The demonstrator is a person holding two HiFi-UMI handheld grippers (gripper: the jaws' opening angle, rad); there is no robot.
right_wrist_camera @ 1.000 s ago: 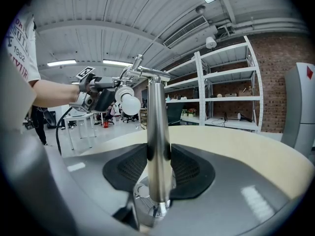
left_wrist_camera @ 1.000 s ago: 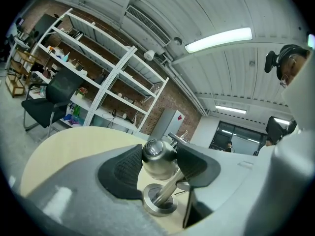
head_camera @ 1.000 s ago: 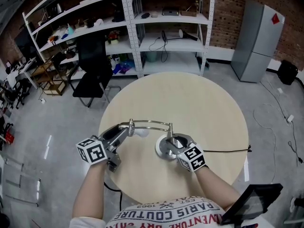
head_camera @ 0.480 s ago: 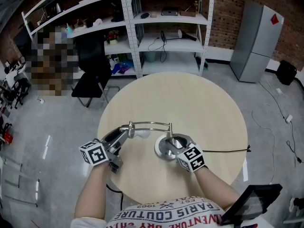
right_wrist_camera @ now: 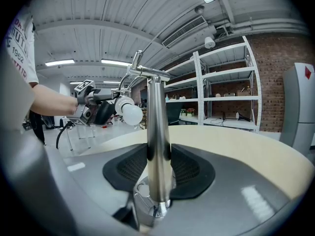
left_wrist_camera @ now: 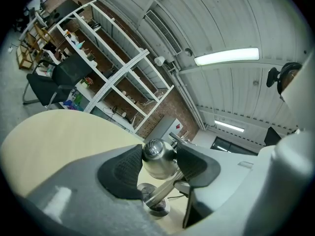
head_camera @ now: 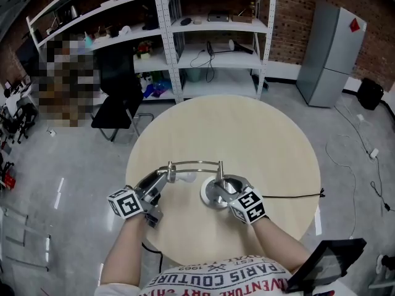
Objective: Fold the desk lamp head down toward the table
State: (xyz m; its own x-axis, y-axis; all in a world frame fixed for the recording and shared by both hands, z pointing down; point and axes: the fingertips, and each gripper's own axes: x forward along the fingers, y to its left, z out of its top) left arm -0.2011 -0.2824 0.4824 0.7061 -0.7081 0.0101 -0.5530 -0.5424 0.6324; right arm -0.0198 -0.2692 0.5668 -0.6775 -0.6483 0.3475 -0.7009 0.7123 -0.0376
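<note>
Around the lamp base (head_camera: 205,195), which sits near your edge of the round table (head_camera: 247,128), there is one black cable (head_camera: 296,195). It runs from the base to the table's right rim, on the side away from the lamp head (left_wrist_camera: 157,157). Beyond the table from the base stand one black office chair (head_camera: 114,100), two white shelving bays (head_camera: 216,42) and one grey cabinet (head_camera: 330,54), all well apart from the lamp.

Your left gripper (head_camera: 165,176) is clamped on the lamp head, left of the base and above the tabletop. Your right gripper (head_camera: 221,187) is closed around the upright pole (right_wrist_camera: 158,132) just above the base. That makes two grippers on one lamp, each carrying one marker cube.

The left gripper view shows both pads pressed against the chrome of the head, with the base below them. The right gripper view shows the pole pinched between its pads. Only that view shows the one white bulb (right_wrist_camera: 130,113) sticking out of the head beside your left gripper. The head view alone shows the curved arm (head_camera: 194,163) joining pole to head.
</note>
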